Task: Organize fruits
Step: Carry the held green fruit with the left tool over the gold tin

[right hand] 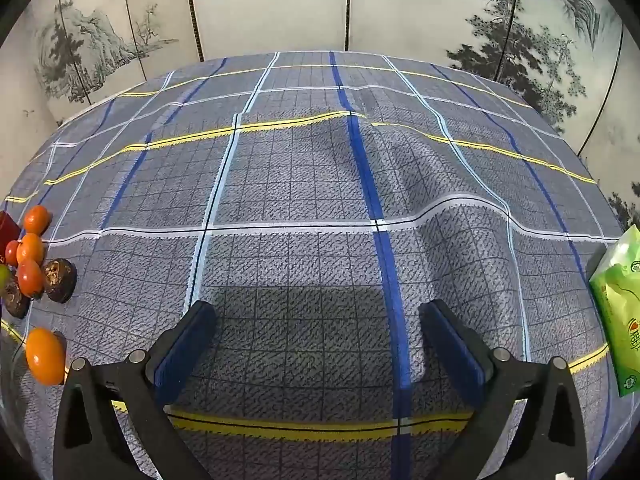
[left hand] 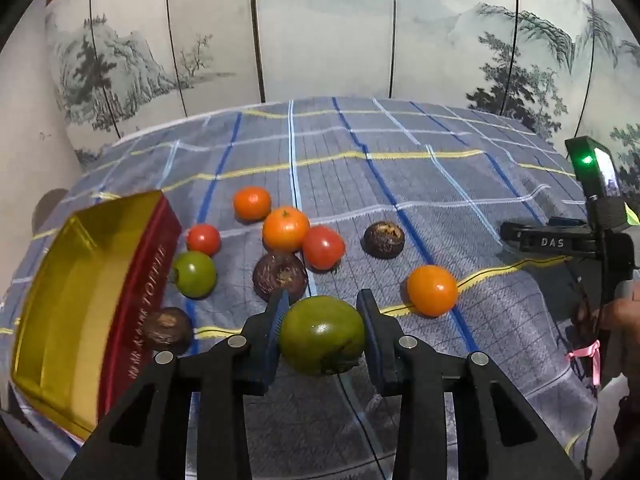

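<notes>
My left gripper is shut on a green tomato and holds it above the plaid cloth. A red box with a gold inside stands at the left. On the cloth lie several fruits: oranges, red tomatoes, another green tomato and dark brown fruits. One orange lies apart at the right. My right gripper is open and empty above bare cloth; the fruit cluster shows at its far left.
A green tissue pack lies at the right edge of the table. The plaid cloth has raised folds in the middle. A painted folding screen stands behind the table. The right gripper's body shows at the right in the left wrist view.
</notes>
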A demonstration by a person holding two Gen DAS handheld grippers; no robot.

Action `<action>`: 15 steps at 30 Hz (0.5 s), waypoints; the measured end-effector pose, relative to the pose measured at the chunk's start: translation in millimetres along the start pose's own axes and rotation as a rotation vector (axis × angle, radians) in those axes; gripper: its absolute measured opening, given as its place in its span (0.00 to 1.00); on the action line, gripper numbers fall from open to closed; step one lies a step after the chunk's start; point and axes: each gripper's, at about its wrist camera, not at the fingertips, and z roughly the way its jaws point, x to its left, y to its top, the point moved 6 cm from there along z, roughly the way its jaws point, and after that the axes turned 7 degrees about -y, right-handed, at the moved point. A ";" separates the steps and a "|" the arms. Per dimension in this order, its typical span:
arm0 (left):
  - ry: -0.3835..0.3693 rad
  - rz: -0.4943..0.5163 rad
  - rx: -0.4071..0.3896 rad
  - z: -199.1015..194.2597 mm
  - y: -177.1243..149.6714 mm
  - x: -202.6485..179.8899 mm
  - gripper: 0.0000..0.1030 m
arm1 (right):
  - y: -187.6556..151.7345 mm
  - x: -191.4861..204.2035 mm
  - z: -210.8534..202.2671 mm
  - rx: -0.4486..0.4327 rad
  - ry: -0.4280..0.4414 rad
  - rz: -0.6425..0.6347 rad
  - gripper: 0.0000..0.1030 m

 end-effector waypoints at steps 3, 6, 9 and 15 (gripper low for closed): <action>0.015 0.004 -0.016 -8.8 3.2 -0.6 0.35 | 0.6 1.0 0.5 0.001 0.000 0.001 1.00; 0.022 -0.006 -0.027 -18.7 7.1 2.3 0.35 | 0.3 0.6 0.5 0.001 0.000 0.001 1.00; 0.032 -0.009 -0.035 -27.1 11.4 7.0 0.35 | -0.3 0.2 0.3 0.000 0.002 0.002 1.00; 0.077 -0.006 -0.038 -42.2 15.0 23.1 0.35 | -3.2 1.2 -2.7 0.000 -0.001 0.002 1.00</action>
